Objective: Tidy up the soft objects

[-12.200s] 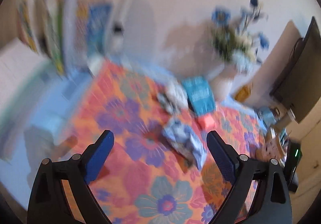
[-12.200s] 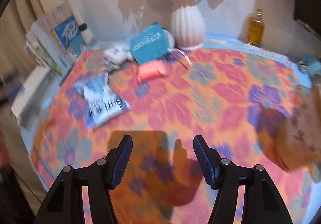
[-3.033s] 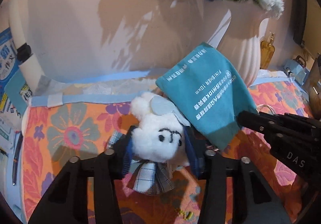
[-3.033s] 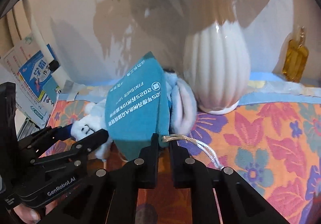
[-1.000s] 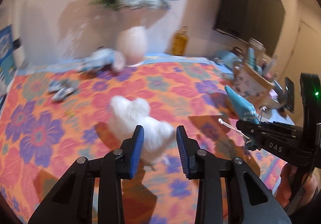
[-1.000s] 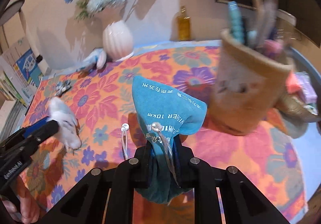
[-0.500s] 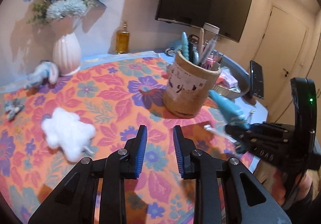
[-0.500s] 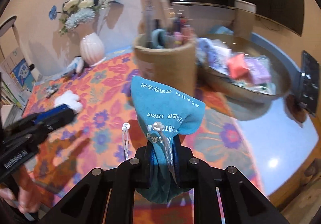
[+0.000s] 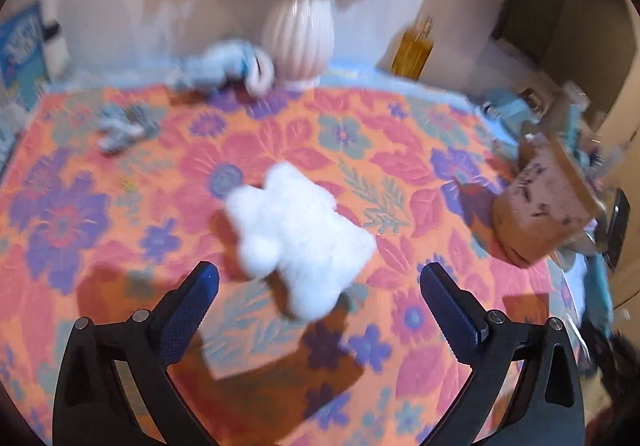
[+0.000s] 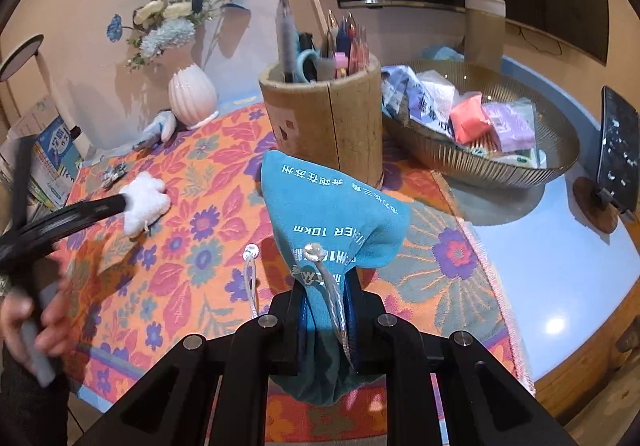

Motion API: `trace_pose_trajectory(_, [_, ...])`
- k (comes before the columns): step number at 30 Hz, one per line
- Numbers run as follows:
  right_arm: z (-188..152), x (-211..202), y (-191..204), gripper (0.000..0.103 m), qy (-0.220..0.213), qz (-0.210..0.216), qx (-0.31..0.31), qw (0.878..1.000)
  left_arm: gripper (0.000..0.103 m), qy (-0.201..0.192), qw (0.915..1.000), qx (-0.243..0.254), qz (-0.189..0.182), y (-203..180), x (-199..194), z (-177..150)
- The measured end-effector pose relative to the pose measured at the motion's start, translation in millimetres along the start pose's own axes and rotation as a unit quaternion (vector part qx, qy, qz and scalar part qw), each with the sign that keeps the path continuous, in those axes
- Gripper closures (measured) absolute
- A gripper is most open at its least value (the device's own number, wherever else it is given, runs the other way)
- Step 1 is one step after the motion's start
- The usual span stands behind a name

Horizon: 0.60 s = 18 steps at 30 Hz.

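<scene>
A white plush toy lies on the flowered tablecloth. My left gripper hovers just short of it, its jaws opening wide; the toy is ahead of the fingertips and no pad touches it. In the right wrist view the same plush toy lies at the left, with the left gripper's black fingers blurred beside it. My right gripper is shut on the neck of a teal drawstring bag, which it holds above the cloth. The bag's silver cord dangles.
A blue plush leans by the white vase. A small checked cloth scrap lies far left. The pen holder and ribbed bowl of soft packets stand right. An amber bottle, a phone stand and a hand are also there.
My left gripper's jaws went from narrow to wide apart, and it swung back towards the white plush toy. My right gripper carried the teal bag towards the pen holder and bowl, then held still.
</scene>
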State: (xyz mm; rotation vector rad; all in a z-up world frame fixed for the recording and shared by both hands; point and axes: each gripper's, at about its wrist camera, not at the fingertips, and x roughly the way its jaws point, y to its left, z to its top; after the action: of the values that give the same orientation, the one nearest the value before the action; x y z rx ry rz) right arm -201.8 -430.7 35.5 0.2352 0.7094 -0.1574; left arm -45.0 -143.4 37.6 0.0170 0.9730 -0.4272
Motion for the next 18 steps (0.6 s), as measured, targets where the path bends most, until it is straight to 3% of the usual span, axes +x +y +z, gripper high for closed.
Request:
trace_pose_trajectory(2, [1.7, -5.8, -1.7, 0.088, -0.005, -0.004, -0.002, 1.0, 0.022, 0.007, 1.0, -0.007, -0.001, -4.5, 16.1, 3.4])
trace_pose_trajectory(3, [2.2, -9.4, -2.9, 0.088, -0.009, -0.009, -0.005, 1.0, 0.052, 0.01, 0.9999, -0.004, 0.012, -7.6, 21.4, 2.6])
trace_pose_trajectory(4, [2.7, -12.1, -4.3, 0.088, -0.011, -0.014, -0.008, 1.0, 0.058, 0.025, 0.9996, 0.0, 0.016, -10.1, 28.3, 1.6])
trace_pose_trajectory(6, [3.3, -19.0, -8.3, 0.088, -0.016, -0.02, -0.013, 1.0, 0.067, 0.017, 0.9998, 0.007, 0.011, -14.4, 24.7, -3.8])
trace_pose_trajectory(8, [4.4, -24.3, -15.3, 0.088, -0.02, -0.032, -0.01, 0.999, 0.069, 0.01, 0.9997, 0.024, -0.003, -23.2, 14.9, -10.9])
trace_pose_trajectory(13, [6.5, -31.9, -41.0, 0.088, -0.025, -0.059, 0.015, 0.998, 0.069, -0.013, 0.9927, 0.079, -0.09, -67.9, -22.2, -27.8])
trace_pose_trajectory(15, [6.8, -35.3, -55.1, 0.088, -0.027, -0.067, 0.032, 0.997, 0.069, -0.018, 0.9862, 0.109, -0.123, -92.5, -35.9, -34.4])
trace_pose_trajectory(18, [7.0, -41.3, -68.6, 0.088, -0.032, -0.074, 0.048, 0.996, 0.069, -0.029, 0.9696, 0.169, -0.175, -137.7, -58.5, -45.4])
